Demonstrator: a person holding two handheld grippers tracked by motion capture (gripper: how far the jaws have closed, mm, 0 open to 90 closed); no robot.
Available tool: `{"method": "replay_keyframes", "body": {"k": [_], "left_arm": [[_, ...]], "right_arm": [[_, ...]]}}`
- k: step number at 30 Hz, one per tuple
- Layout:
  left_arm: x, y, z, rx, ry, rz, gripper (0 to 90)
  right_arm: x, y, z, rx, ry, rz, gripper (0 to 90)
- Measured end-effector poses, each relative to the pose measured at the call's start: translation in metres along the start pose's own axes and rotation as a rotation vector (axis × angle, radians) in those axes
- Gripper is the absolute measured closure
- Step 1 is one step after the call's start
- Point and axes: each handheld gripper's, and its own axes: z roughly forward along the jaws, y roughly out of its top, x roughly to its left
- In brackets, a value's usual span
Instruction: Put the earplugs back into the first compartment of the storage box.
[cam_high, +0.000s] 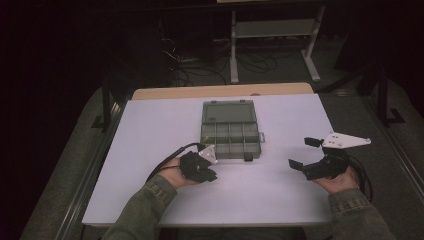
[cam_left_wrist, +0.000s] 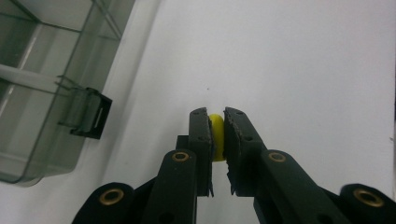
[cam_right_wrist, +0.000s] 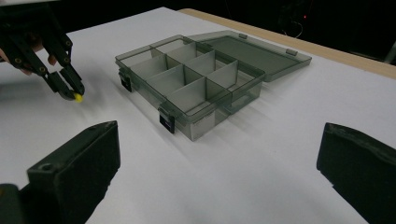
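While pinching a small yellow piece (cam_left_wrist: 216, 135) near the table's front edge, left gripper (cam_left_wrist: 217, 116) sits beside the compartment box (cam_right_wrist: 187, 84) | right gripper (cam_high: 306, 152) spread wide.

Clear smoky plastic box (cam_right_wrist: 201, 84); matt white table (cam_right_wrist: 280, 154); wooden edge (cam_high: 220, 91).

A dim lab or workshop: white-topped table (cam_high: 150, 150), tangled floor cables (cam_high: 200, 62), and a metal bench frame (cam_high: 272, 30) behind.
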Motion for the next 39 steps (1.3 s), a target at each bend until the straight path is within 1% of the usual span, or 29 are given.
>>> {"method": "replay_keyframes", "body": {"k": [6,12,14,15,17,21,30,39], "left_arm": [[0.006,0.005,-0.013,-0.011,0.013,0.005,81.9],[0.012,0.012,-0.026,-0.006,0.029,0.016,82.0],[0.016,0.015,-0.031,-0.012,0.035,0.014,82.0],[0.017,0.016,-0.032,-0.017,0.033,0.006,82.3],[0.02,0.019,-0.036,-0.011,0.039,0.01,82.3],[0.025,0.023,-0.044,-0.019,0.045,0.004,82.3],[0.039,0.033,-0.063,-0.027,0.078,0.01,82.4],[0.057,0.044,-0.078,-0.046,0.113,-0.009,82.5]], "right_arm": [[0.0,0.0,0.0,-0.001,-0.001,0.001,0.0],[0.0,0.0,0.0,-0.002,-0.002,0.002,0.0],[0.0,0.0,0.0,-0.002,-0.002,0.002,0.0],[0.0,0.0,0.0,-0.002,-0.001,0.003,0.0],[0.0,0.0,-0.001,-0.003,0.0,0.002,0.0],[0.0,0.0,-0.001,-0.005,0.0,0.004,0.0],[0.0,0.0,0.0,-0.001,0.0,0.001,0.0],[0.0,0.0,0.0,-0.003,-0.001,0.004,0.0]]}}
